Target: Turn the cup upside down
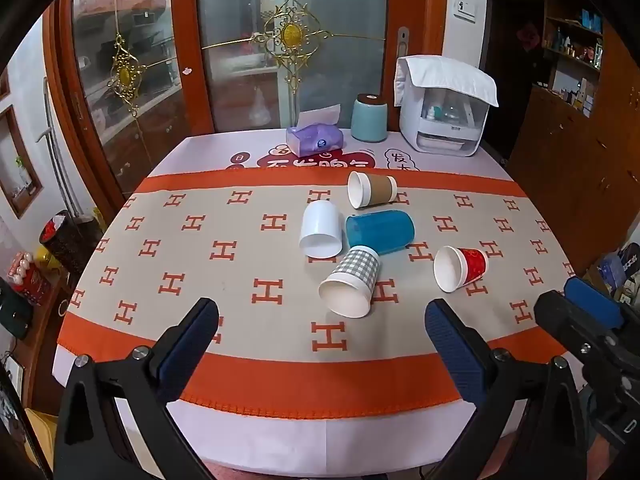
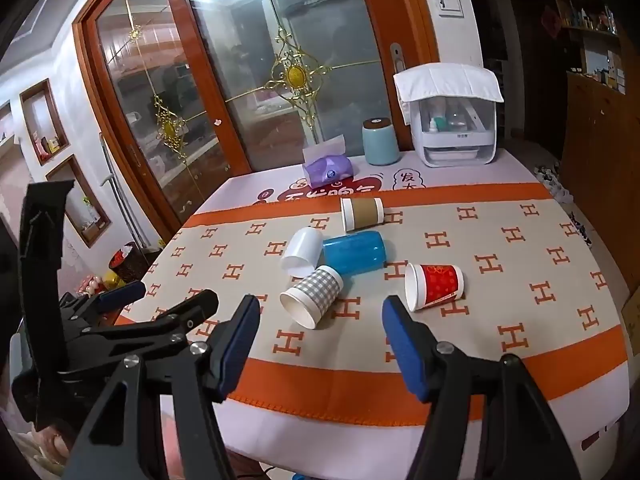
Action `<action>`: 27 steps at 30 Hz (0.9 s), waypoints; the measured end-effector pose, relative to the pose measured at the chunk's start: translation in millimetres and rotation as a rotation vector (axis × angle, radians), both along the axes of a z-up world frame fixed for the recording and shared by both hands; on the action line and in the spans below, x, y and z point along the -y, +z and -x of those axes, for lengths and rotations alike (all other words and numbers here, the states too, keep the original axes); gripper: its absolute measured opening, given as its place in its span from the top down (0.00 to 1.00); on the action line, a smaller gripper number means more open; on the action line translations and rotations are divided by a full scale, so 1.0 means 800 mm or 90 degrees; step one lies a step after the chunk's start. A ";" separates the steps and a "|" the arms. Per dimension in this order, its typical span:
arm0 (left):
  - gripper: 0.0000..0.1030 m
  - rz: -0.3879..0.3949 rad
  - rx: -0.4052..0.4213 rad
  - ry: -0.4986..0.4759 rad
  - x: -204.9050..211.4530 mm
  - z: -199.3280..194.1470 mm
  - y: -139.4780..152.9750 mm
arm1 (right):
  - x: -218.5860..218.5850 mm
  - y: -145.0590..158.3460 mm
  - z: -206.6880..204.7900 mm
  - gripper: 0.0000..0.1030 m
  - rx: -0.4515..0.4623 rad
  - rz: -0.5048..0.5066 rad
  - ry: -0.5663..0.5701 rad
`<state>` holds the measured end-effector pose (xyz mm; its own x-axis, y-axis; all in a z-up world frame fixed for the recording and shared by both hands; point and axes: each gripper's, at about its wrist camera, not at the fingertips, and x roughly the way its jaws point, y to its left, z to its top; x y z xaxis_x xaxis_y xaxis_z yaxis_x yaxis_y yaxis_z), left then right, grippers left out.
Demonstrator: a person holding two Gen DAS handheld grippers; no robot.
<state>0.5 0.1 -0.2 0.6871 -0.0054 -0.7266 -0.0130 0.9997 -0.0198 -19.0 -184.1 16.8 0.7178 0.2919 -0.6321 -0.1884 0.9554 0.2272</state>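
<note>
Several cups lie on their sides in the middle of the table: a brown-sleeved paper cup (image 1: 372, 189) (image 2: 362, 213), a white plastic cup (image 1: 321, 229) (image 2: 302, 252), a blue plastic cup (image 1: 380, 230) (image 2: 354, 253), a grey checked paper cup (image 1: 351, 281) (image 2: 313, 295) and a red paper cup (image 1: 461, 268) (image 2: 434, 285). My left gripper (image 1: 322, 320) is open and empty above the near table edge, short of the checked cup. My right gripper (image 2: 320, 318) is open and empty, near the checked and red cups. Each gripper shows at the edge of the other's view.
The table (image 1: 248, 432) carries an orange and beige runner (image 1: 200, 264). At the back stand a purple tissue pack (image 1: 315, 139), a teal canister (image 1: 369, 117) and a white appliance under a cloth (image 1: 444, 116). Glass doors are behind. A wooden cabinet (image 1: 580, 168) is at the right.
</note>
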 end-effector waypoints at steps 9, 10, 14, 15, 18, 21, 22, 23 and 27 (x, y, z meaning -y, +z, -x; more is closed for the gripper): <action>0.01 0.004 0.004 -0.013 0.006 -0.009 -0.006 | -0.011 -0.017 -0.004 0.38 -0.018 0.010 -0.015; 0.01 0.007 0.007 -0.015 0.004 -0.006 -0.004 | -0.006 -0.017 -0.007 0.38 -0.023 0.006 -0.015; 0.01 0.007 0.007 -0.020 0.002 -0.008 -0.004 | 0.001 -0.021 -0.016 0.38 -0.034 0.002 -0.014; 0.01 0.003 0.006 -0.021 0.005 -0.010 -0.004 | 0.001 -0.022 -0.017 0.38 -0.036 0.001 -0.014; 0.01 0.001 0.002 -0.024 0.005 -0.013 -0.006 | 0.001 -0.028 -0.020 0.38 -0.040 0.001 -0.014; 0.01 0.007 -0.005 -0.029 0.001 -0.015 -0.006 | -0.002 -0.027 -0.020 0.38 -0.041 0.002 -0.015; 0.01 0.008 -0.006 -0.030 0.002 -0.016 -0.008 | -0.002 -0.026 -0.021 0.38 -0.042 0.003 -0.015; 0.01 0.009 -0.008 -0.032 0.002 -0.017 -0.009 | -0.002 -0.027 -0.021 0.38 -0.041 0.002 -0.014; 0.01 0.010 -0.011 -0.040 0.004 -0.019 -0.011 | -0.002 -0.029 -0.022 0.38 -0.043 0.001 -0.016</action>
<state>15.6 -3.1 -8.6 0.6725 -0.0603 -0.7376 0.0498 0.9981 -0.0362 -1.4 -182.4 -6.2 0.6807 0.2737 -0.6795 -0.1491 0.9599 0.2373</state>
